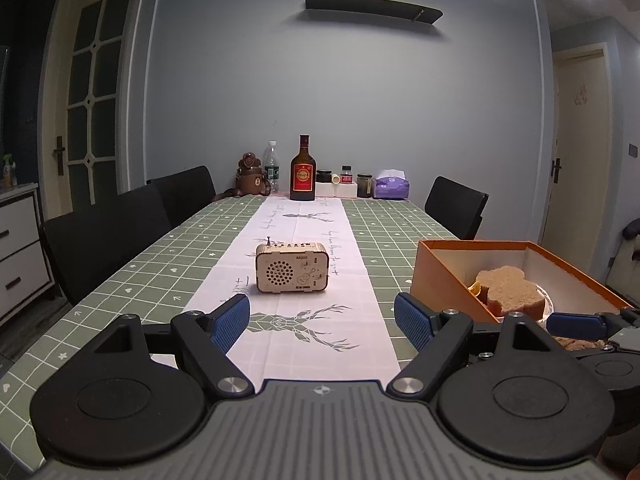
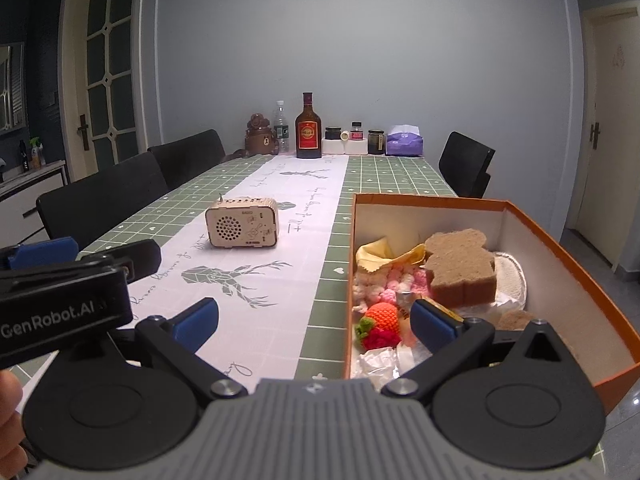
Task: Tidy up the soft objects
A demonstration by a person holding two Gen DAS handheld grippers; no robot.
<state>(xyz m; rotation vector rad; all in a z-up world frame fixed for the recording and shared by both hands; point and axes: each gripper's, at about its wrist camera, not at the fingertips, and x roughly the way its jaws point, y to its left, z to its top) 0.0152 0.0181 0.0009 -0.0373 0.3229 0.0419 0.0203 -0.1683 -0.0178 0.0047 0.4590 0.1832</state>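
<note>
We see each gripper, left (image 1: 322, 322) and right (image 2: 314, 322), with black linkage arms, silver screws, ribbed grey housing and blue textured pads (image 1: 230, 322); white "GenRobot.AI" lettering (image 2: 48, 322) marks one.

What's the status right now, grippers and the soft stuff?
Left gripper open, empty, over the table runner. Right gripper open, empty, one finger inside the orange box. Sponge and crochet strawberry in the box. Wooden radio ahead, clear.
</note>
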